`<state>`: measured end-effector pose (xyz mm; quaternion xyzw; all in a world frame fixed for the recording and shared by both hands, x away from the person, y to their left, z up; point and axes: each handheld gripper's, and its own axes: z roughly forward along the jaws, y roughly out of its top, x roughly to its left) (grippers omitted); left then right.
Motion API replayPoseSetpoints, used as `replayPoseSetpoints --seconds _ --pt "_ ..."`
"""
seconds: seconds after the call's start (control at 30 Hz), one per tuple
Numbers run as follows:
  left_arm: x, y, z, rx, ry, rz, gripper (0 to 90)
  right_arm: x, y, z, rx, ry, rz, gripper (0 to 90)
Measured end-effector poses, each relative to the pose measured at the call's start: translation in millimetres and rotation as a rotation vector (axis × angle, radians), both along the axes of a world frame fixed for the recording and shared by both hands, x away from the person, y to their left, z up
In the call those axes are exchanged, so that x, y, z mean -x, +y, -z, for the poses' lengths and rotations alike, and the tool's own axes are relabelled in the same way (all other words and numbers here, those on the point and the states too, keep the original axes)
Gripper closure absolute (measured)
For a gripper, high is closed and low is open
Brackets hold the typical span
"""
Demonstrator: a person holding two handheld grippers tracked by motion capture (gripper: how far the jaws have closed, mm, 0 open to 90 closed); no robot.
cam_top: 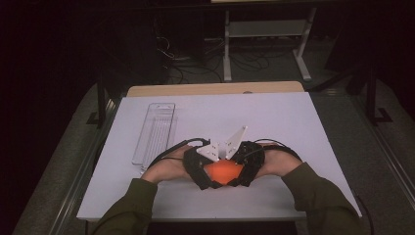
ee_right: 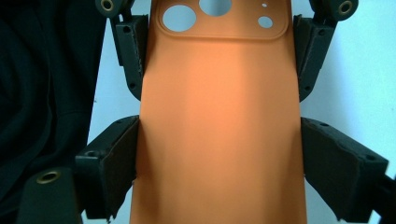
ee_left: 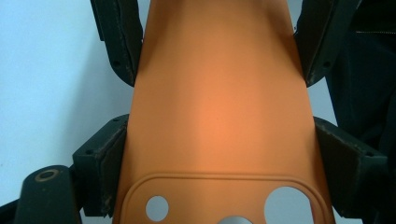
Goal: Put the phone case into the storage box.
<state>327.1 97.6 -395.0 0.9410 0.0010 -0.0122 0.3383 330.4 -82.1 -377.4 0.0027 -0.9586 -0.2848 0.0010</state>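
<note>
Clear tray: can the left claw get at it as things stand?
Probably not yet. The left claw is shut on the orange phone case, which the right claw grips too. The clear tray sits just beyond on bare table, unobstructed, but the claw must let go first.

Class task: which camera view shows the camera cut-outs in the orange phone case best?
The right gripper view: the orange phone case shows its whole raised panel with the round cut-outs at the top. The left gripper view has the panel at the bottom edge, partly cropped. In the high view the case is a small orange patch between both grippers, without visible holes.
</note>
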Motion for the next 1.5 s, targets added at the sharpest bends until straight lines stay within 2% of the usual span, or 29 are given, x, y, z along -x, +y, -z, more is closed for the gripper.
replayPoseSetpoints --seconds 0.03,0.2,0.33,0.4,0.6,0.7,0.77,0.93,1.1,1.3,1.43,1.5 --pt "1.5 -0.3 0.5 0.018 0.023 -0.013 15.3 0.0 -0.3 0.2 -0.006 -0.002 0.000 14.9" --pt "0.9 0.2 0.4 0.019 0.033 -0.021 15.6 0.6 -1.8 0.3 -0.033 -0.003 0.012 11.9" --pt "0.8 0.6 0.1 0.025 0.038 -0.023 15.6 0.6 -1.3 1.3 -0.026 0.005 0.025 0.0" --pt "1.0 0.8 0.2 0.030 0.046 -0.028 15.5 -0.4 -1.3 1.9 -0.026 0.005 0.033 0.0" --pt "-1.7 2.3 -0.1 0.015 0.033 -0.033 15.5 -1.9 -3.7 1.1 -0.041 0.002 0.042 0.0" --pt "-2.9 3.7 0.4 0.008 0.034 -0.061 15.5 -4.6 -8.6 0.1 -0.054 -0.009 0.065 0.0" --pt "-3.8 4.5 1.3 0.008 0.035 -0.082 15.5 -7.1 -13.6 -0.9 -0.073 -0.005 0.092 0.0" --pt "-5.2 5.4 2.5 -0.001 0.032 -0.141 15.5 -12.5 -27.1 -6.0 -0.121 -0.026 0.157 0.0" --pt "-3.0 3.3 4.5 -0.015 0.012 -0.187 15.5 -17.4 -38.2 -8.4 -0.162 -0.042 0.198 0.0" --pt "-0.4 1.4 8.3 -0.043 -0.006 -0.240 15.5 -15.9 -43.9 -5.2 -0.161 -0.028 0.246 0.0" --pt "-1.7 1.8 10.2 -0.050 -0.008 -0.283 15.5 -16.3 -48.2 -4.2 -0.164 -0.016 0.274 0.0" --pt "-2.1 2.1 11.1 -0.039 -0.008 -0.311 15.5 -16.1 -50.5 -4.4 -0.171 -0.007 0.291 0.0"
